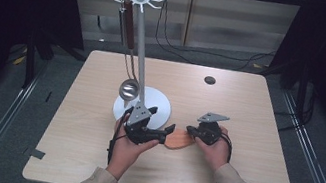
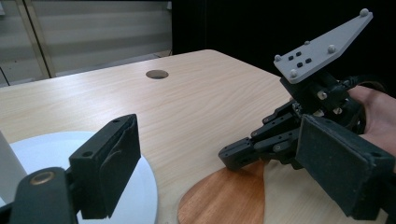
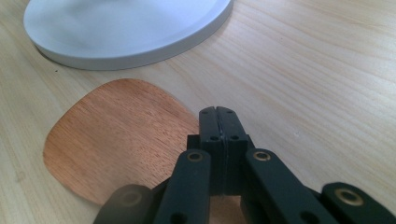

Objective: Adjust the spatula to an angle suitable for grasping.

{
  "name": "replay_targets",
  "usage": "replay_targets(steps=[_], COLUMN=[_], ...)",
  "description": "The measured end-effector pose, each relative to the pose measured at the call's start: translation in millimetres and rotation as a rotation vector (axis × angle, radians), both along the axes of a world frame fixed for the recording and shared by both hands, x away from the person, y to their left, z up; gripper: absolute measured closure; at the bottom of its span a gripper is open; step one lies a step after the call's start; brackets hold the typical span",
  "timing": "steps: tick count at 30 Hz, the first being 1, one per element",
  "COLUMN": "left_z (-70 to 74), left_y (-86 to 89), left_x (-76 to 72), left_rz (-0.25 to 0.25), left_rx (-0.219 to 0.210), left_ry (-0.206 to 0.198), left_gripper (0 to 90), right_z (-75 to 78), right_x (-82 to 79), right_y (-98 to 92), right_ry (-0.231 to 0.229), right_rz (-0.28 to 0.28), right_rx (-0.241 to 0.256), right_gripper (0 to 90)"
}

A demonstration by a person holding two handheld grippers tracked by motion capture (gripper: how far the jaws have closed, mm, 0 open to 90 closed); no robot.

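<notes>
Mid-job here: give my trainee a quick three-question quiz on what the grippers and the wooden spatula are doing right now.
1. True or false: the left gripper has its jaws clamped shut on the wooden spatula.
2. Which gripper has its jaws pressed together over the spatula's narrow end? A) right gripper B) left gripper C) neither
3. What hangs from the white utensil stand behind the hands?

Key
1. False: in the left gripper view its jaws stand wide apart.
2. A
3. A metal ladle, with a brown-handled utensil beside it.
</notes>
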State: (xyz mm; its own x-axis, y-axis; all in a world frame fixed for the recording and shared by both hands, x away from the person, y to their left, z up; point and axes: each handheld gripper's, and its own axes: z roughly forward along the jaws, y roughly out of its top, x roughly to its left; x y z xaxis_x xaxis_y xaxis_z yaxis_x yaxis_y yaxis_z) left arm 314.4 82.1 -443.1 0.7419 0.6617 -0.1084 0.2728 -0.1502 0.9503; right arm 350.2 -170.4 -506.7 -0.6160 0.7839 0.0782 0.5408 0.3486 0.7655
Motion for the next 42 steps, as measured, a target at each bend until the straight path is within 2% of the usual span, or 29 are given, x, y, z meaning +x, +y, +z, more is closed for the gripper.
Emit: replay_targets(steps=[3, 6, 9, 15, 17, 19, 23, 25, 27, 29, 32, 38, 40, 42], left_z=[-0.4, -0.1, -0.2, 0.1, 0.0, 0.3, 0.5, 0.4, 0.3, -0.7, -0.5, -1.8, -2.6, -3.7], left_y=[0.0, 1.5, 0.6, -0.1, 0.0, 0.6, 1.2, 1.0, 1.1, 0.7, -0.2, -6.6, -10.3, -14.4], left_x=[0.3, 0.4, 0.5, -0.4, -0.2, -0.4, 0.4, 0.9, 1.2, 2.1, 1.4, 2.2, 2.5, 2.6], left_rz=[0.004, 0.007, 0.005, 0.006, 0.002, 0.009, 0.004, 0.005, 0.006, -0.006, 0.001, -0.025, -0.034, -0.041], left_rx=[-0.004, 0.020, 0.008, 0.004, -0.001, 0.008, 0.000, -0.003, 0.006, 0.000, 0.014, 0.002, 0.010, 0.016], left_ry=[0.000, -0.003, -0.006, -0.004, -0.003, 0.001, -0.001, -0.003, -0.001, -0.003, 0.002, 0.002, 0.007, 0.018], left_gripper=[13.4, 13.4, 13.4, 13.5, 13.5, 13.5, 13.5, 13.6, 13.6, 13.6, 13.8, 14.0, 14.1, 14.4], right_z=[0.6, -0.5, 1.3, 0.1, 1.8, 3.2, -0.9, -4.6, -5.4, -5.2, -3.9, -2.1, -0.1, 3.9], right_x=[1.4, 3.6, -0.3, -2.8, -3.8, -2.0, 4.7, 5.9, 4.5, 0.2, -10.4, -32.7, -38.4, -41.0], right_y=[3.5, 2.8, 6.4, 7.6, 9.0, 6.9, 0.1, -2.5, -3.0, -0.5, 5.8, 15.4, 13.4, 3.2], right_ry=[0.006, 0.011, -0.008, 0.005, 0.008, -0.002, 0.002, 0.019, 0.014, 0.018, 0.031, 0.064, 0.062, 0.039], right_rz=[0.016, 0.003, 0.041, 0.063, 0.070, 0.043, -0.005, -0.012, -0.008, 0.010, 0.054, 0.147, 0.144, 0.114], right_rx=[0.000, 0.013, -0.024, 0.003, -0.010, 0.007, 0.001, -0.013, -0.006, -0.003, -0.001, 0.015, 0.020, 0.029], right_gripper=[90.0, 90.0, 90.0, 90.0, 90.0, 90.0, 90.0, 90.0, 90.0, 90.0, 90.0, 90.0, 89.4, 89.7])
